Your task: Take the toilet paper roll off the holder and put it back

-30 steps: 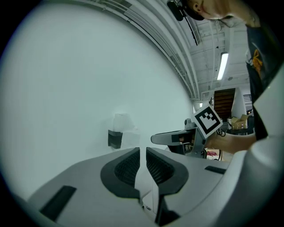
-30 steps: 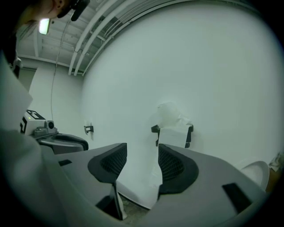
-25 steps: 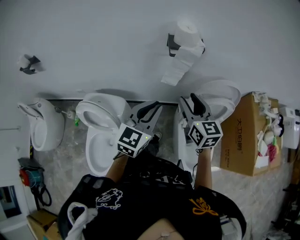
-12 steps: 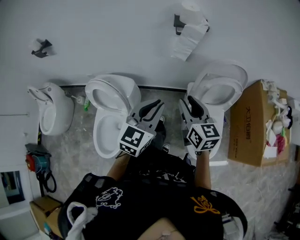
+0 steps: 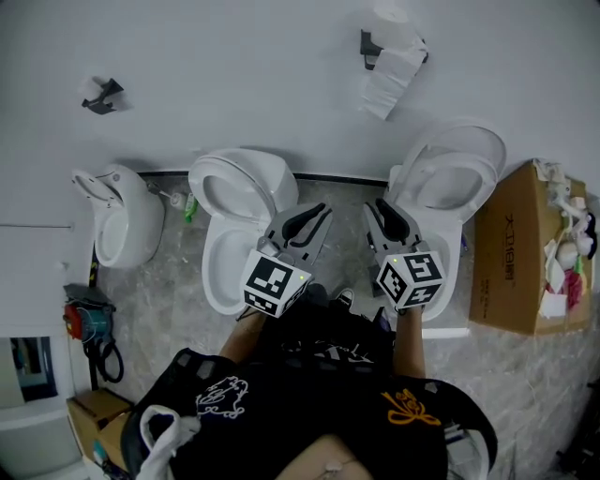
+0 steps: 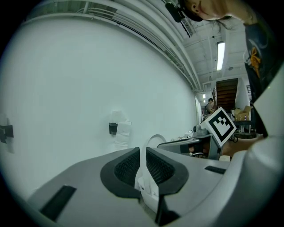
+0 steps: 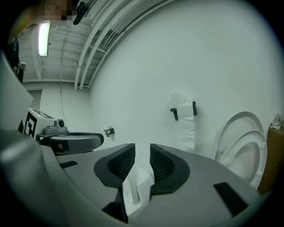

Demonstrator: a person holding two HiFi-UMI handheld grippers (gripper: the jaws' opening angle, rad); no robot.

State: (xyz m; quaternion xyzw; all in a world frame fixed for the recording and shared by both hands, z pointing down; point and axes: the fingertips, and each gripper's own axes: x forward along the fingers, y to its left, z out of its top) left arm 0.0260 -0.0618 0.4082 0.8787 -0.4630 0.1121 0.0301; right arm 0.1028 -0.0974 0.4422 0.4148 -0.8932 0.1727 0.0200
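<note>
The toilet paper roll (image 5: 395,26) sits on a black wall holder (image 5: 369,42) high on the white wall, a tail of paper (image 5: 385,82) hanging down. It also shows small in the left gripper view (image 6: 120,131) and the right gripper view (image 7: 187,119). Both grippers are held low, well short of the wall. My left gripper (image 5: 306,218) (image 6: 143,153) has its jaws nearly together with a thin slit and nothing between. My right gripper (image 5: 387,212) (image 7: 142,155) is closing, its jaws a little apart and empty.
Two white toilets with raised lids stand below, one (image 5: 242,192) ahead of the left gripper, one (image 5: 454,178) under the roll. A third white fixture (image 5: 124,225) is at the left, with an empty holder (image 5: 101,94) above. A cardboard box (image 5: 521,262) stands at the right.
The head view has swung: roll, toilets and box have slid right and slightly down-frame. Both grippers stay together in the middle, a little lower and further right than before.
</note>
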